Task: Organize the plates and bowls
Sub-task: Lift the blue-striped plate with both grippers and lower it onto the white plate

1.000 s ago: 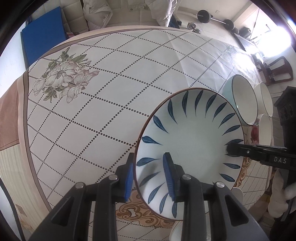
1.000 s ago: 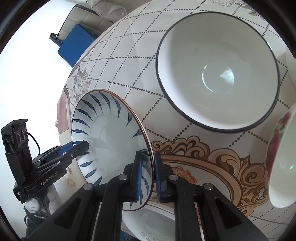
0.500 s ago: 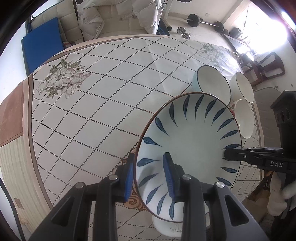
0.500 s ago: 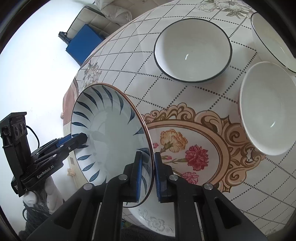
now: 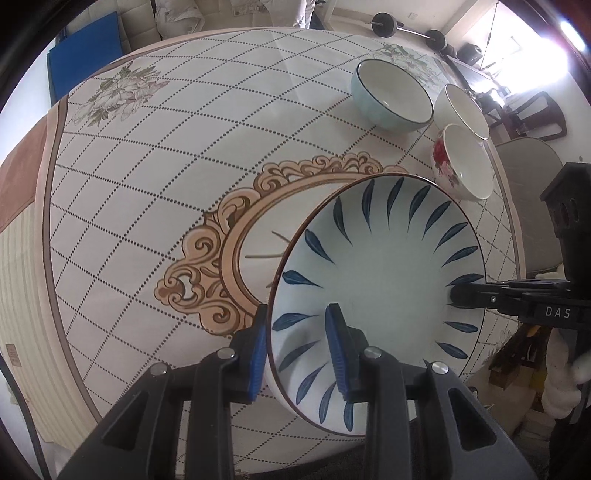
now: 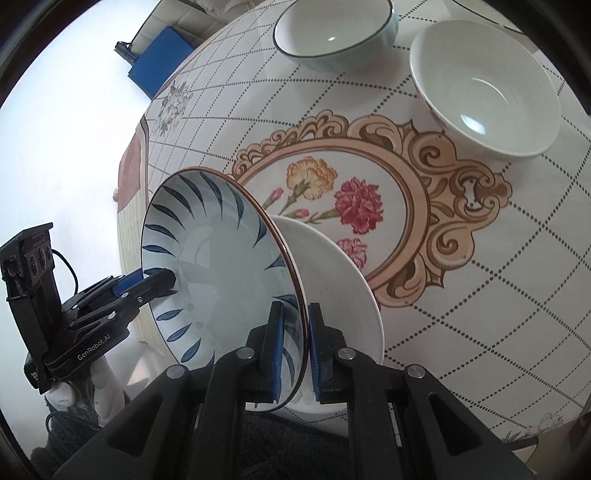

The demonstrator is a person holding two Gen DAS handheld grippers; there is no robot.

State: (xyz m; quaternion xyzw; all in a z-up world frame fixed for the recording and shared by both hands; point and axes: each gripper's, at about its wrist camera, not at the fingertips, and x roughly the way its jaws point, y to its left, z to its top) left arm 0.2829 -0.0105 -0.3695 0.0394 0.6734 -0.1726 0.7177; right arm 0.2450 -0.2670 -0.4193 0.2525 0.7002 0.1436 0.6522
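Observation:
Both grippers hold one blue-leaf plate (image 5: 384, 288) (image 6: 221, 273) above the table's near edge. My left gripper (image 5: 297, 350) is shut on its near rim, and my right gripper (image 6: 295, 347) is shut on the opposite rim. From the left wrist view the right gripper (image 5: 458, 295) reaches in from the right; from the right wrist view the left gripper (image 6: 162, 277) comes in at the left. Under the held plate lies a white plate (image 6: 343, 280) on the tablecloth, mostly hidden.
A light-blue bowl (image 5: 391, 96) (image 6: 332, 33), a white bowl (image 5: 461, 107) and a rose-printed bowl (image 5: 461, 162) (image 6: 487, 92) stand at the table's far right. The patterned round table (image 5: 166, 166) has a blue mat (image 5: 85, 62), sofa and barbell beyond it.
Both grippers have carried the blue-leaf plate toward the table's near edge, away from the bowls. The ornate centre medallion and the white plate beneath have come into view.

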